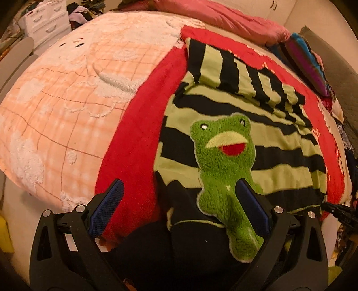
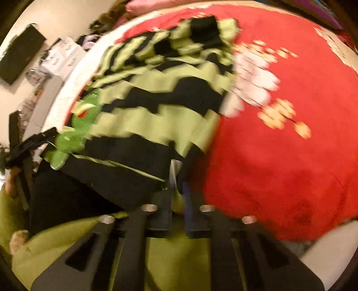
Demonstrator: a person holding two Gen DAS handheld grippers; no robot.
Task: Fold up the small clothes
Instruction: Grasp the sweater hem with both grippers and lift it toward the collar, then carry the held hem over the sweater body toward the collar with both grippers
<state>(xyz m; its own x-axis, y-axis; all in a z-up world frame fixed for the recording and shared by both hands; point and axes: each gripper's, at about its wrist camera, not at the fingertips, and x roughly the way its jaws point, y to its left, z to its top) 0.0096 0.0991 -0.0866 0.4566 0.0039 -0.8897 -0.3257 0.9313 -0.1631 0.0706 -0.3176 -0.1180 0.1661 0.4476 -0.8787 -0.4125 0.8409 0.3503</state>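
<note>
A small sweater [image 1: 279, 161] with black and lime-green stripes lies flat on a red blanket [image 1: 138, 125], one sleeve folded across its top. A fuzzy green frog patch [image 1: 221, 170] sits on its front. My left gripper [image 1: 179, 197] hovers over the black hem, open, with the hem's left part and the frog's lower end between its blue pads. The right wrist view is blurred. There the sweater [image 2: 156, 116] spreads up and left, and my right gripper [image 2: 179, 176] is shut on the hem's right corner. The left gripper [image 2: 33, 143] shows at the far left.
The red blanket [image 2: 279, 156] covers the bed's right half, a peach checked blanket [image 1: 67, 100] its left. A pink pillow [image 1: 223, 18] and a colourful striped cloth [image 1: 308, 60] lie at the far side. White drawers [image 1: 44, 20] stand beyond. A person's green sleeve [image 2: 67, 235] is near.
</note>
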